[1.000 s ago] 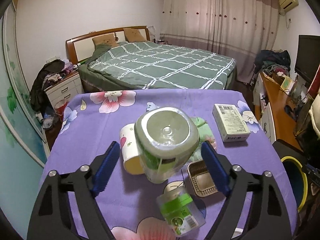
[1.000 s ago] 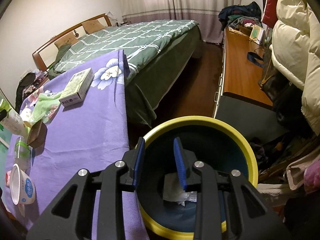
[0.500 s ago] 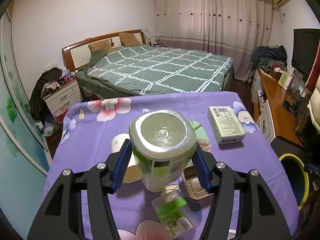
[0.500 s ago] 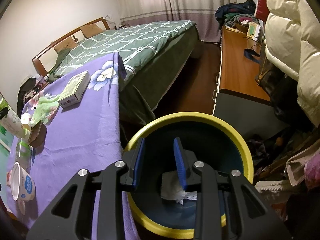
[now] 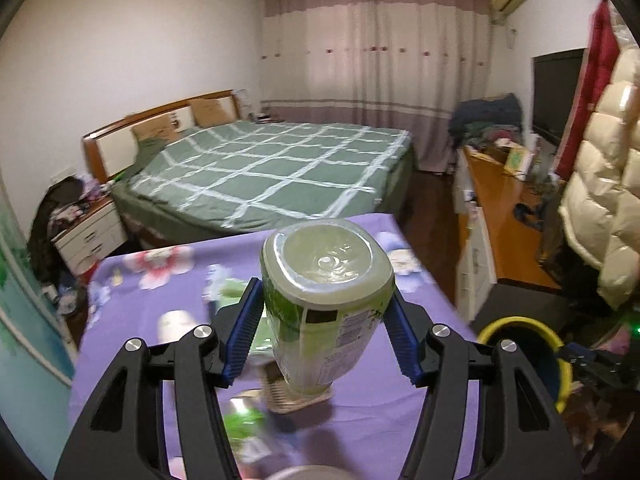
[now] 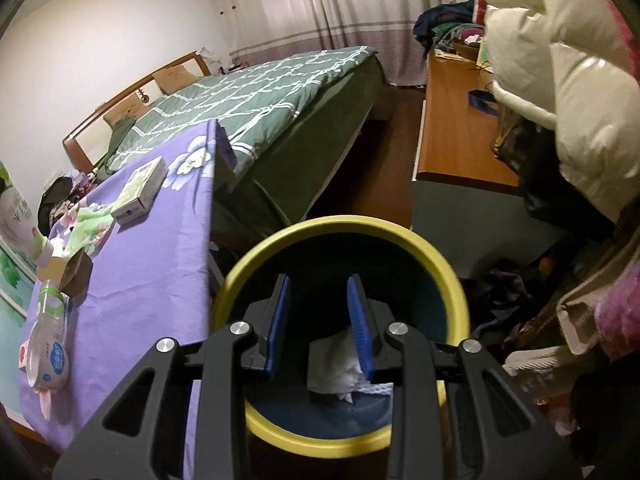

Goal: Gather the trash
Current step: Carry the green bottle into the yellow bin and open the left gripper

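Observation:
My left gripper [image 5: 325,320] is shut on a clear plastic bottle with a green label [image 5: 326,280]. It holds the bottle above the purple flowered tablecloth [image 5: 160,304], base toward the camera. The same bottle shows at the left edge of the right wrist view [image 6: 12,216]. My right gripper [image 6: 318,292] hangs open over the yellow-rimmed trash bin [image 6: 340,224] with nothing between its fingers. A crumpled white tissue [image 6: 334,364] lies at the bottom of the bin. The left wrist view shows the bin [image 5: 516,324] down at the table's right.
On the table lie a white box [image 6: 140,192], a green wrapper [image 6: 88,228], a foil tray [image 6: 76,276], a small clear bottle [image 6: 50,300] and a paper cup [image 6: 48,356]. A bed [image 5: 272,168] stands beyond, a wooden desk [image 6: 452,120] and a white puffy coat [image 6: 560,80] to the right.
The left gripper's jaws closed onto the bottle, then lifted it off the table and swung it right. The right gripper drifted a little over the bin, still open.

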The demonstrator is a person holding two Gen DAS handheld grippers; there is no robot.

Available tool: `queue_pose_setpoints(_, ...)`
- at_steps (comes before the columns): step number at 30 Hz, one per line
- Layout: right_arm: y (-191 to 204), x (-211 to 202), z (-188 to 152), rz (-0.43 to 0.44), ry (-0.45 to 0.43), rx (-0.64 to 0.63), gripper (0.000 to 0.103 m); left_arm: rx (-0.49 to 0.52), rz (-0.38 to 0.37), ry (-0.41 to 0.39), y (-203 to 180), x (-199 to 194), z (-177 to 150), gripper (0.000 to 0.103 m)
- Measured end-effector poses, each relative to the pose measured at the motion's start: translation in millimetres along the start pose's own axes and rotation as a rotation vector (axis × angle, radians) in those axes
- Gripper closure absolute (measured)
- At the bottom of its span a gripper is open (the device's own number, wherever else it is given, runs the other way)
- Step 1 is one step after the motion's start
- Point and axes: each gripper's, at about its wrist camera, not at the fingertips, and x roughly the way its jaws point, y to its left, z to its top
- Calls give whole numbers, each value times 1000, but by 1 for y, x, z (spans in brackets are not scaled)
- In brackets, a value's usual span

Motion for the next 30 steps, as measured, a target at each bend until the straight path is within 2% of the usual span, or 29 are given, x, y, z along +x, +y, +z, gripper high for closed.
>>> queue_pose_setpoints(5, -23, -13, -6, -31, -18, 27, 74, 39, -129, 15, -60, 1, -1, 44)
queue_pose_setpoints(12, -49, -29, -16, -66, -28, 59, 74, 107, -299, 86, -147, 21, -16, 44)
queue_pose_setpoints(16, -58, -32, -22, -73, -23, 76, 74, 155, -365, 123, -194, 32, -28, 44)
queue_pose_setpoints(20, -62, -32, -25, -79, -18, 88, 74, 191, -395, 169, -231, 53, -40, 44)
queue_pose_setpoints(22, -63, -33, -26, -83, -16, 93, 72, 201, -392, 193, -238, 65, -44, 42)
queue_pose_setpoints(23, -64, -34, -26, -86, -17, 96, 67, 206, -384, 197, -243, 69, -46, 30)
queue_pose_setpoints(24, -63, -34, -26, -90, -19, 98, 64, 208, -375, 193, -242, 70, -48, 24)
queue_pose_setpoints(30, -61, -35, -28, -82, -19, 98, 64, 180, -363, 181, -212, 51, -45, 22)
